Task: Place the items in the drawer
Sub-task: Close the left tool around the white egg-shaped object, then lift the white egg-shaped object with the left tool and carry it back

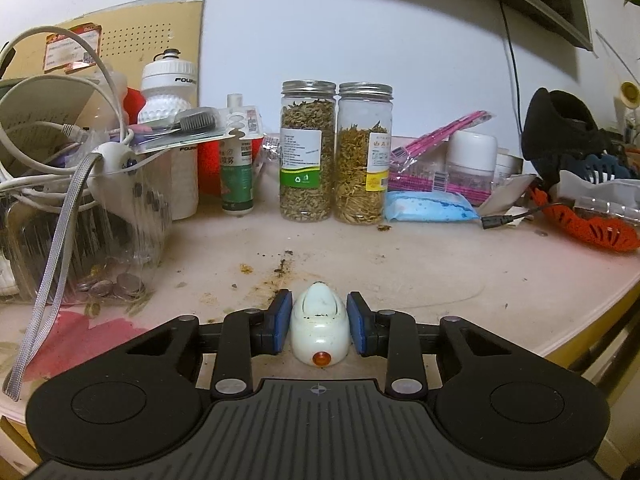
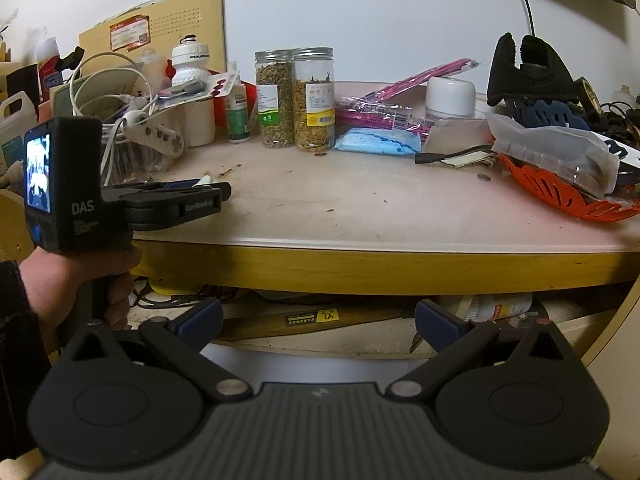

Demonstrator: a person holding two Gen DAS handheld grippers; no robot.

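Note:
My left gripper (image 1: 319, 322) is shut on a small white plastic device with an orange button (image 1: 319, 328), held just above the dirty tabletop (image 1: 400, 264). In the right wrist view the left gripper (image 2: 208, 188) reaches over the table's left front edge, the white device's tip (image 2: 205, 179) showing between its pads. My right gripper (image 2: 318, 318) is open and empty, in front of and below the yellow table edge (image 2: 360, 268). An open space under the tabletop (image 2: 340, 316) holds a yellow-labelled tool and clutter; I cannot tell if it is the drawer.
Two glass jars of dried herbs (image 1: 336, 152) stand at the back middle. A clear bin with cables and a power strip (image 1: 80, 208) is at the left, with coins inside. A blue pack (image 1: 428, 206), pink packets (image 1: 436, 148) and an orange mesh item (image 1: 592, 228) lie at the right.

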